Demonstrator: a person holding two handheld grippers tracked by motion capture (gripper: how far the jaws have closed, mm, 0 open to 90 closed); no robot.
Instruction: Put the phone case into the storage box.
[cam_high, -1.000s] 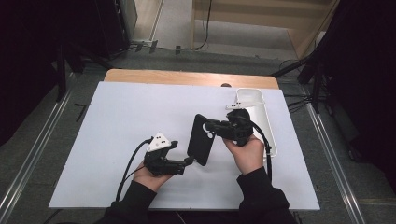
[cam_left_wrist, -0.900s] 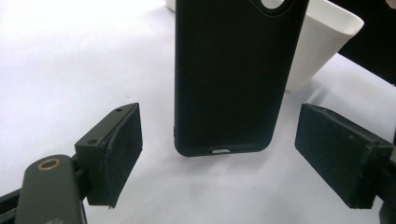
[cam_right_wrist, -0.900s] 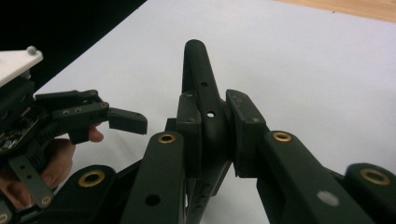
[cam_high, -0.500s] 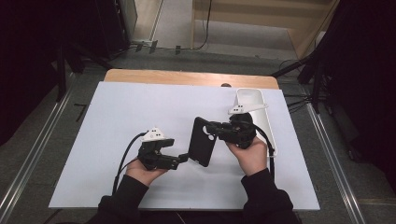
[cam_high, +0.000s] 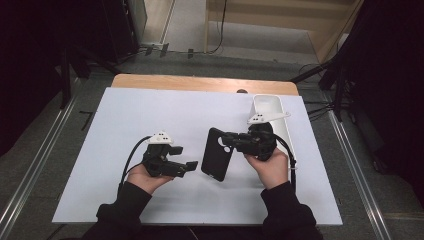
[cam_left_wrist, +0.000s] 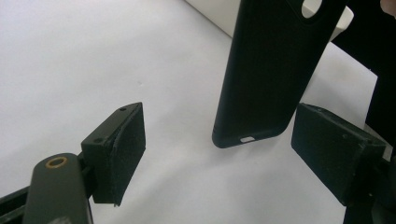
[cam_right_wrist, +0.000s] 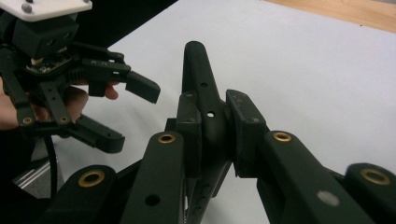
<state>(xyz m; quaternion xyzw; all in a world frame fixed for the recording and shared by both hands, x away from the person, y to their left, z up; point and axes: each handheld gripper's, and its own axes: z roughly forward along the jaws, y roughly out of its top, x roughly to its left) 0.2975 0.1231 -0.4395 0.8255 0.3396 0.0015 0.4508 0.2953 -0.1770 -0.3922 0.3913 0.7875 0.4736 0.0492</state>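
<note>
Jaws: right gripper (cam_right_wrist: 211, 122) clenched on case (cam_high: 218, 153) edge; left gripper (cam_high: 189, 167) released, pads spread.
Case: black phone case, held off the mat (cam_high: 125, 120), at 3 o'clock of left gripper.
Step (judged): handover to left.
Method: bring case's free end between left pads (cam_left_wrist: 128, 140), clamp squarely, then release right.
Hidden: case interior; tray (cam_high: 267, 104) contents at 1 o'clock.

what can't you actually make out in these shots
- Inside of the white tray: high view, right gripper and hand cover its lower part.
- Phone case top: left gripper view, cut off by the upper edge.
- Phone case's inner face: right gripper view, seen edge-on between the shut jaws.
</note>
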